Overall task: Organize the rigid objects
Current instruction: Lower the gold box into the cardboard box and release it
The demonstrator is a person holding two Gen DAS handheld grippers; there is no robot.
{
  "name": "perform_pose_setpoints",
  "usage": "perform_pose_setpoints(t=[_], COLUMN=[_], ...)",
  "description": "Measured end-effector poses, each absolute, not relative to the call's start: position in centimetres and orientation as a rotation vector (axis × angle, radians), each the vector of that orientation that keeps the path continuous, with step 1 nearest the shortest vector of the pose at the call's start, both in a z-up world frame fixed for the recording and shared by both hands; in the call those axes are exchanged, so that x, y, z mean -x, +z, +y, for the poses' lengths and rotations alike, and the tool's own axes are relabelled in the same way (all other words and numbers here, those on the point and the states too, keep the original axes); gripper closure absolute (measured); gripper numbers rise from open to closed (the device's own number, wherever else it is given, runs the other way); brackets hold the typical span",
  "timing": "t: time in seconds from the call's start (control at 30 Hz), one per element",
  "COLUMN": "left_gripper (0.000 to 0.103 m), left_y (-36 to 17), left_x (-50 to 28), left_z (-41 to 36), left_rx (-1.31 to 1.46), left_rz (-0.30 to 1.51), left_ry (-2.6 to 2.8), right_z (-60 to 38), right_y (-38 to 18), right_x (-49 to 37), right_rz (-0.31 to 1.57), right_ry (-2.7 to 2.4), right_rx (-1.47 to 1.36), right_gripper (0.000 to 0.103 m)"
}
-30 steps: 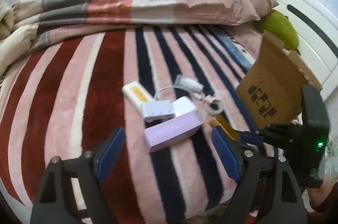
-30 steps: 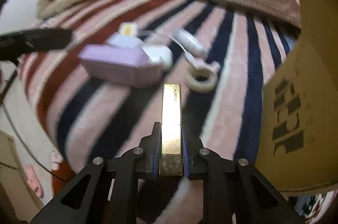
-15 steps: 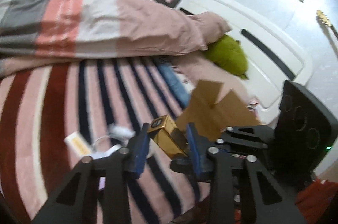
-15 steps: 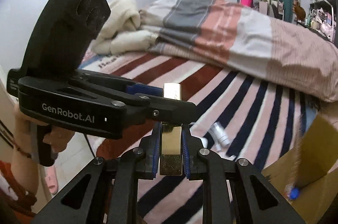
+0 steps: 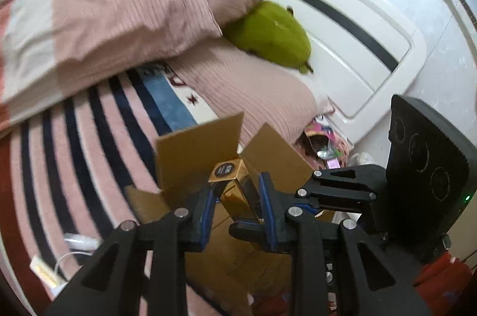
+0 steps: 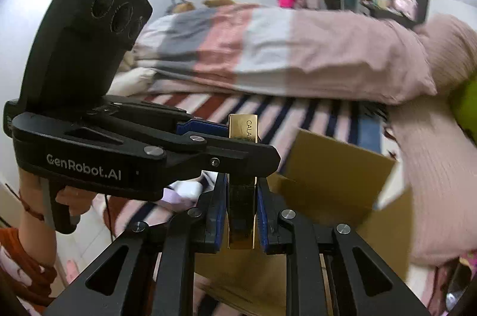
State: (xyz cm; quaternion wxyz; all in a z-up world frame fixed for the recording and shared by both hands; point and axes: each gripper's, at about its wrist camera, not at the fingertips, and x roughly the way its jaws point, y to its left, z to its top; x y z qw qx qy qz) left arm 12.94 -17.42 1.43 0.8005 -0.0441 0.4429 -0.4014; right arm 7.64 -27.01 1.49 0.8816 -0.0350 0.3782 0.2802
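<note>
While both claws meet above the open cardboard box (image 5: 196, 149) on the bed, one gold box (image 6: 241, 187) stands upright between them. Right claw (image 6: 241, 219): blue pads pressed on the gold box's lower part. Left claw (image 5: 237, 204): pads flank the gold box's upper part; firm contact cannot be told. Striped blanket (image 5: 89, 137), green plush (image 5: 271, 35), white cable items (image 5: 77, 244) lie about.
</note>
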Motion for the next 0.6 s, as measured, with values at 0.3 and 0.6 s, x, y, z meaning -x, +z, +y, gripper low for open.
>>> perform_pose_setpoints(t=[0.3, 0.6], left_gripper=[0.076, 0.033], left_y=[-1.4, 1.0], left_x=[-14.0, -12.6], left_z=[-20.4, -15.8], left_rx=[0.023, 0.020], left_rz=[1.120, 1.014], left_ry=[-0.799, -0.680], right_z=[-29.6, -28.7], right_y=[-2.2, -2.8], right_x=[-10.1, -10.2], right_rz=[0.975, 1.011], right_ry=[0.529, 0.479], right_rx=[0.057, 0.110], right_gripper=[0.090, 0.068])
